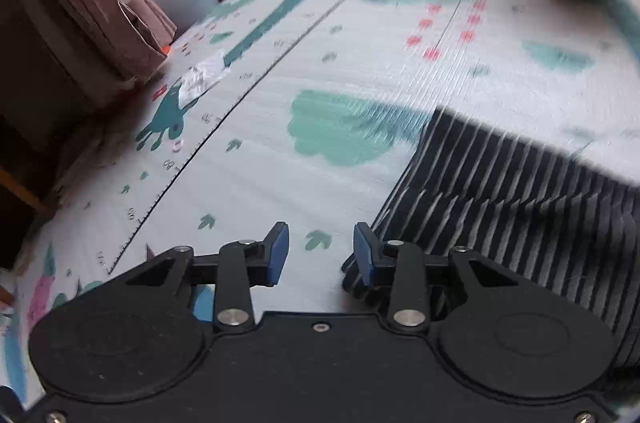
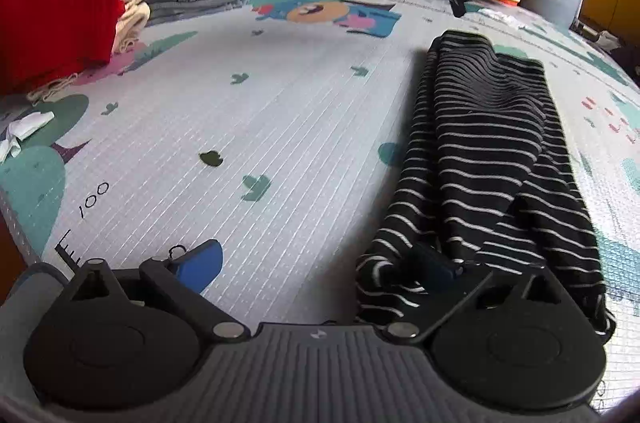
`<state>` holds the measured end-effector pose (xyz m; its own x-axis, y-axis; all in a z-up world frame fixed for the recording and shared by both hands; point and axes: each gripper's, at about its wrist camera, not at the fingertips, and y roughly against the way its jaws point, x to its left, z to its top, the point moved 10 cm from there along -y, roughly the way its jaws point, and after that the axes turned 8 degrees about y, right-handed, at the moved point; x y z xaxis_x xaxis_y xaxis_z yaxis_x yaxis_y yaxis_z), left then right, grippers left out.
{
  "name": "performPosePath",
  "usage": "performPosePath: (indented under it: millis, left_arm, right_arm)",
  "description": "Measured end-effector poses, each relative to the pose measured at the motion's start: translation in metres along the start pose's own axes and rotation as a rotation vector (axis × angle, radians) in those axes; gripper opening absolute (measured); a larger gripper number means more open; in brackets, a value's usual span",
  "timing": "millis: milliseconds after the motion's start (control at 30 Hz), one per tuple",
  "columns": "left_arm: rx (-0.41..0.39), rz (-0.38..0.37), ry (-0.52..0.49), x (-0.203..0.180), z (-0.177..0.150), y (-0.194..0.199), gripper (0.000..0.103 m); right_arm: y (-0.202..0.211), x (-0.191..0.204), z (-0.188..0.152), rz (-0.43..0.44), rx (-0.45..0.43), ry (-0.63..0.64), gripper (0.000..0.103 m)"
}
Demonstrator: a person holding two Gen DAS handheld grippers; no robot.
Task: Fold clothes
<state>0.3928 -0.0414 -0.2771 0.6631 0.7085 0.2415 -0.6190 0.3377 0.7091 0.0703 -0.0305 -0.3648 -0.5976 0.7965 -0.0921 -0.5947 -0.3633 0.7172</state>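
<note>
A black-and-white striped garment point(image 2: 480, 151) lies folded lengthwise on a printed play mat point(image 2: 280, 127). The left gripper point(image 1: 320, 251) hovers with fingers apart and empty, the cloth at its 3 o'clock. The right gripper point(image 2: 320, 263) gapes wide, its right finger on the garment's hem.

Black white-striped garment point(image 2: 480, 151) lies folded lengthwise, flat.
</note>
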Motion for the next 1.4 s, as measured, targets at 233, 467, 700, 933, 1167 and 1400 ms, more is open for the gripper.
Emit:
performPosePath:
  millis: [233,467,700,933,1167,1400]
  left_arm:
    - [0.196,-0.149,-0.045,-0.073,-0.04,-0.037,0.03]
    - [0.172,-0.306,0.217,-0.076,-0.029,0.036,0.03]
    - [0.365,-0.486,0.658,-0.122,-0.099,0.068,0.03]
    - [0.41,-0.541,0.898,-0.15,-0.12,0.062,0.029]
    - [0.347,-0.532,0.947,-0.143,-0.117,0.068,0.001]
    - [0.44,-0.453,0.82,-0.147,-0.129,0.06,0.008]
  right_arm:
    - [-0.002,0.002,-0.007,-0.005,0.019,0.043,0.098]
    - [0.004,0.008,-0.001,-0.032,-0.002,0.102,0.096]
    - [0.009,0.015,0.001,-0.085,-0.037,0.19,0.096]
    - [0.001,0.015,-0.005,-0.057,0.005,0.172,0.097]
    - [0.0,0.011,-0.006,-0.045,0.012,0.128,0.098]
    - [0.0,0.01,-0.006,-0.026,0.026,0.119,0.097]
